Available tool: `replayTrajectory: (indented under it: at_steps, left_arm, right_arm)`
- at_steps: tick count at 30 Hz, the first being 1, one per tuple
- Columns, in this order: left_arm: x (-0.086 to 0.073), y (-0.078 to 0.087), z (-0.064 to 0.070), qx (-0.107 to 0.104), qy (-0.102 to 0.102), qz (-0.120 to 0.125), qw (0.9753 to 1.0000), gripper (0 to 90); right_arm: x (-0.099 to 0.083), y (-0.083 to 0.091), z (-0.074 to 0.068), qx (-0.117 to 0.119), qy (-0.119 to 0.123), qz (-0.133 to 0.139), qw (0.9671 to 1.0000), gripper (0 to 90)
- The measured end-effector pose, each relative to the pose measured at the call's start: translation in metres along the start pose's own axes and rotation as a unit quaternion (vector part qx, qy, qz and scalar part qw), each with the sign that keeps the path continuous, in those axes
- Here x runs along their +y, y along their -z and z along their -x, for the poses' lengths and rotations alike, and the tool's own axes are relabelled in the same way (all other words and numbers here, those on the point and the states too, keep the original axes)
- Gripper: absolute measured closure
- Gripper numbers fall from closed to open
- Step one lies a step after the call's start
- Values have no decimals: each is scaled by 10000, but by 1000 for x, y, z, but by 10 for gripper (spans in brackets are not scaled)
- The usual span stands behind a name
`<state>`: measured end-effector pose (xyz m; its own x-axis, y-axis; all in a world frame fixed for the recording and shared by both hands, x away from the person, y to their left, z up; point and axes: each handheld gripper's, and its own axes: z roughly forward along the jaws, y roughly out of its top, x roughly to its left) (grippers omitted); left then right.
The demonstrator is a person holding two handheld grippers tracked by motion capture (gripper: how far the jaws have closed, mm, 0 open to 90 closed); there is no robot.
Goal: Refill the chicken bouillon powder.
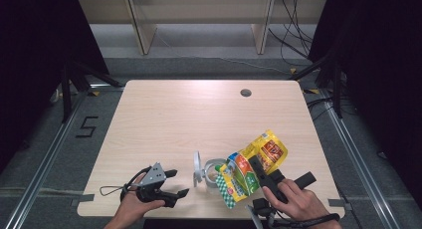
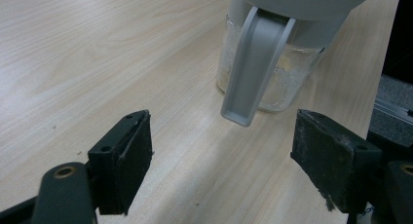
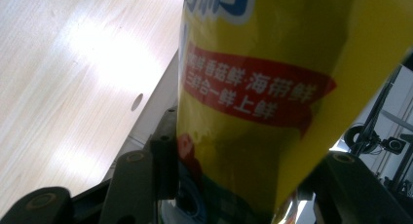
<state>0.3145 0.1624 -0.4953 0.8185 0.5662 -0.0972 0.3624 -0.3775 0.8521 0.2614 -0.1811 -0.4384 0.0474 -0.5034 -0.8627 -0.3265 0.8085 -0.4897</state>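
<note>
Surface: the pale wooden surface (image 1: 189, 119) carries the work near the person's edge; beyond both hand-held grippers it is bare save for a small round cable hole (image 1: 245, 93) far ahead of the right one.
Pouch: the yellow seasoning pouch (image 1: 249, 167) is held off the surface, tilted with its lower corner down over the jar's mouth, which reads as a pour into the jar.
Jar: the clear jar (image 1: 214, 173) stands on the surface between the two hand-held grippers, just under the pouch's low corner and just ahead of the left one; pale grains show through its wall in the left gripper view.
Lid: the grey hinged lid (image 1: 197, 169) stands flipped open on the jar's side toward the left hand-held gripper, so the mouth is free for pouring; its grey clasp (image 2: 253, 68) hangs down the jar's front.
Right hand-held gripper (image 1: 263, 175): clamped on the pouch, which sits between its jaws in the right gripper view.
Left hand-held gripper (image 1: 176, 183): jaws wide apart and holding nothing, low over the surface, aimed at the jar, likely ready to steady it.
In the way: the open lid and hanging clasp sit between the left jaws and the jar's body; nothing else crowds the jar.
</note>
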Motion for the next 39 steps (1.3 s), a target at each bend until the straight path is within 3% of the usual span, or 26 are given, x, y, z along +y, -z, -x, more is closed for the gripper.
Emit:
replayTrajectory:
  at_steps: [6,11,12,15,16,19,21,23,27,39]
  left_arm:
    - [0,0,1,9,46,-1,10000,220]
    - [1,0,-1,-38,-59,-3,10000,220]
    - [0,0,0,-41,52,-6,10000,220]
    - [0,0,1,-13,55,14,10000,220]
    - [0,0,-1,-23,-45,12,10000,220]
    - [1,0,-1,-19,-56,17,10000,220]
    - [1,0,-1,-22,-59,20,10000,220]
    - [0,0,0,-26,54,16,10000,220]
    - [1,1,-1,9,-64,3,10000,220]
    - [1,1,-1,7,-55,12,10000,220]
  right_arm:
    - [-1,0,2,-8,86,14,10000,525]
    - [-2,1,1,-3,11,-2,10000,526]
    - [-2,1,1,13,11,-6,10000,525]
    - [-3,1,1,18,35,-1,10000,525]
    - [-3,1,2,17,106,38,9999,526]
    - [-4,2,2,28,60,19,10000,526]
    - [-5,2,3,9,173,62,9998,526]
    - [-6,2,4,19,212,50,9998,526]
    - [-6,4,4,41,195,32,9998,526]
    - [-7,4,4,18,213,54,9998,527]
